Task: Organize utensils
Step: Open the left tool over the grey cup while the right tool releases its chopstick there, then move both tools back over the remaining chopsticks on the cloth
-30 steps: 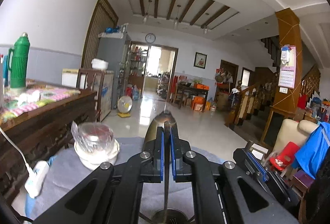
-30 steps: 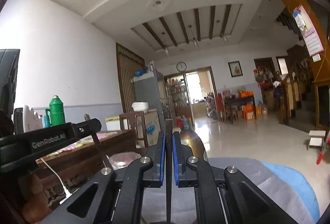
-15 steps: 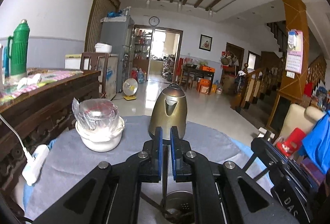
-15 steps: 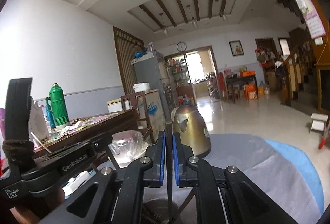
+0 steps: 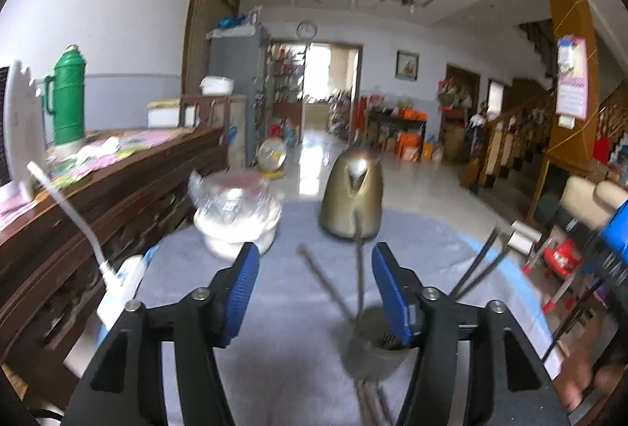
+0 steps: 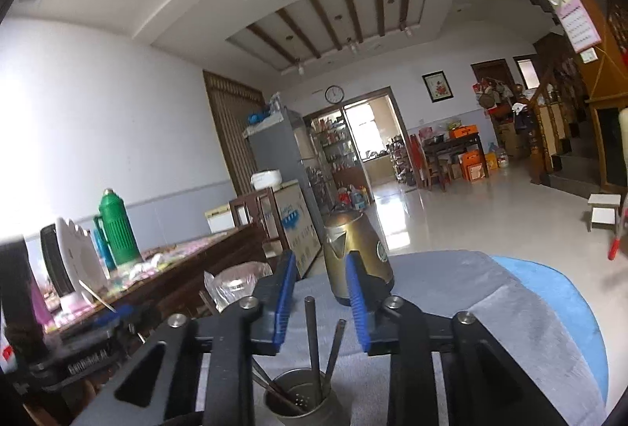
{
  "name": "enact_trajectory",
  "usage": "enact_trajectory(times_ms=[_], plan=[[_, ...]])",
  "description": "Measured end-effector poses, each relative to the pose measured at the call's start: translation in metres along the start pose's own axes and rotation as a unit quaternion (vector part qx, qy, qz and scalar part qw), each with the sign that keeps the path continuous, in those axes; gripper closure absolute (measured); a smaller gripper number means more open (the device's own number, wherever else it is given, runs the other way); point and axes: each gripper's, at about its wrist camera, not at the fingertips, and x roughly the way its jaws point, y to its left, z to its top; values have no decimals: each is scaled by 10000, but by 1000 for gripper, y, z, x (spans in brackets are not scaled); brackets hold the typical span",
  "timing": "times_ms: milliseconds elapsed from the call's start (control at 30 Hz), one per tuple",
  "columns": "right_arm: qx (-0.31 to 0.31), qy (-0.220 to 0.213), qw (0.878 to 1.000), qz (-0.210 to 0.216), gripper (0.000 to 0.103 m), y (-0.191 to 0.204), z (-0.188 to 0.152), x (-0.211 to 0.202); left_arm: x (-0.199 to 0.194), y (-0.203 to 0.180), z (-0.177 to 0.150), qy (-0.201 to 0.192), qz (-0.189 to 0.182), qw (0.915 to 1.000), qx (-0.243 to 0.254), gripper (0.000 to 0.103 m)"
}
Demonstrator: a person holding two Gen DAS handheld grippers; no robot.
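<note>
Now set on the grey-clothed round table (image 6: 490,292), the perforated steel utensil cup (image 6: 300,404) is seen holding slim metal utensils (image 6: 313,332), newly let go. Both the left gripper (image 5: 314,292) and right gripper (image 6: 320,302) are opening, nothing pinched; this delivery looks finished.

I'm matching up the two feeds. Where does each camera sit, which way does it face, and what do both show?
Left wrist: on the left gripper, looking along its opening fingers over the grey table at cup and kettle; the right gripper shows at the right edge.
Right wrist: on the right gripper, looking more level across the room; its fingers are opening above the cup; the left gripper shows at the left.
Shared: cup, kettle, green flask, clock.
</note>
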Motion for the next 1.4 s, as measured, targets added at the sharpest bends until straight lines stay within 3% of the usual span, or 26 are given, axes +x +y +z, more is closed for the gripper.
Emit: enact_trajectory(times_ms=[167, 267, 1033, 1400], plan=[[-80, 124, 9999, 42, 66, -1, -6, -23, -3, -2, -30, 670, 193, 9976, 15, 35], [-176, 248, 9995, -12, 39, -1, -15, -32, -8, -8, -45, 903, 327, 9953, 155, 34], [-167, 1549, 9877, -128, 39, -21, -89, -45, -15, -21, -92, 1487, 927, 9803, 913, 29], [-11, 1951, 9807, -108, 39, -32, -113, -47, -7, -29, -119, 1851, 949, 9719, 1106, 29]])
